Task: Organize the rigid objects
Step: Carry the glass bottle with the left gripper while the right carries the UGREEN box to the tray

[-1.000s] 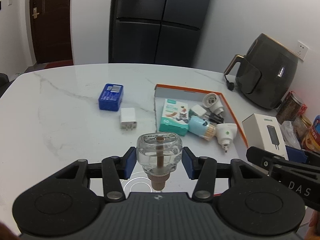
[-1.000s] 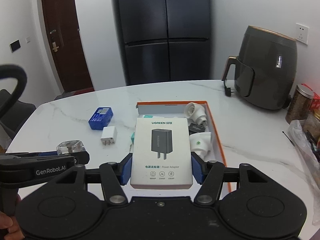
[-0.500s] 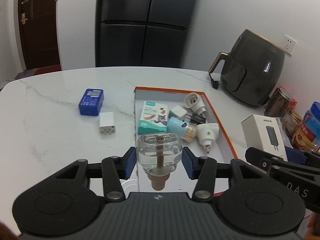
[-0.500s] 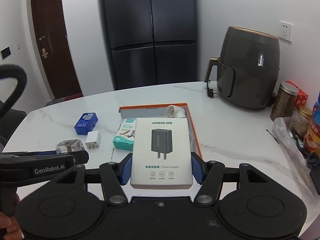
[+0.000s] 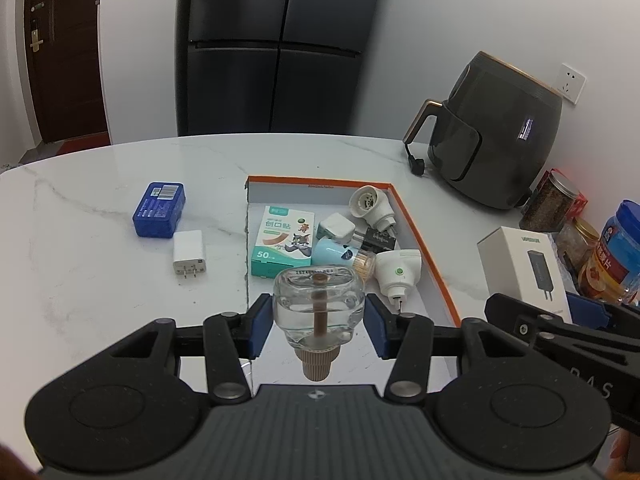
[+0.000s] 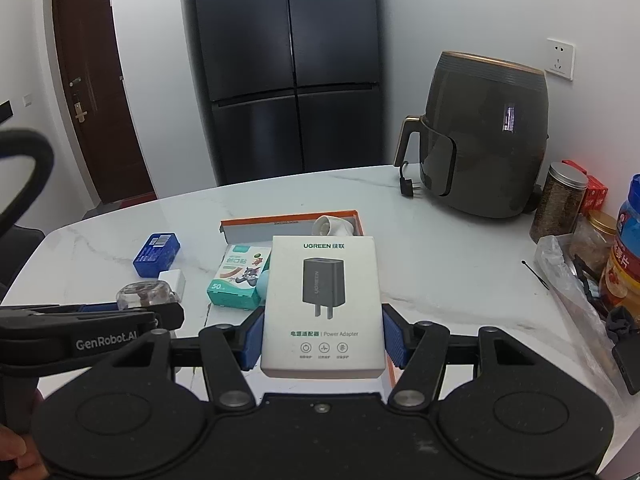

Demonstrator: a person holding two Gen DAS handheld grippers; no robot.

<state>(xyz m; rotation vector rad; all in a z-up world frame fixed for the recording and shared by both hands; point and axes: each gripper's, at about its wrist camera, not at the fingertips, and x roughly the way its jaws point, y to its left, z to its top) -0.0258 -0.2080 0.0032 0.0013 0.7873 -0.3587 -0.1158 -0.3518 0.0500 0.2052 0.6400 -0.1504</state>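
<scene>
My left gripper [image 5: 318, 326] is shut on a clear glass bottle [image 5: 319, 303] with a brown wick and ribbed cap, held above the near end of the orange-rimmed tray [image 5: 424, 248]. The tray holds a green plaster box [image 5: 282, 240], white plugs [image 5: 370, 204] and a pale blue tube [image 5: 340, 254]. My right gripper [image 6: 323, 340] is shut on a white UGREEN power adapter box [image 6: 322, 304], held above the tray's [image 6: 288, 222] near side. The box also shows in the left wrist view [image 5: 524, 268]. A blue tin [image 5: 159, 209] and a white charger [image 5: 189, 254] lie left of the tray.
A dark air fryer [image 5: 492, 148] with its cord stands at the back right of the marble table [image 5: 88, 280]. Jars and a plastic bag [image 6: 576, 276] crowd the right edge. A black fridge [image 5: 276, 48] stands behind the table.
Both grippers have moved right and forward with their loads, so the tray now lies straight ahead of the left one. The right view has shifted past the tray toward the jars.
</scene>
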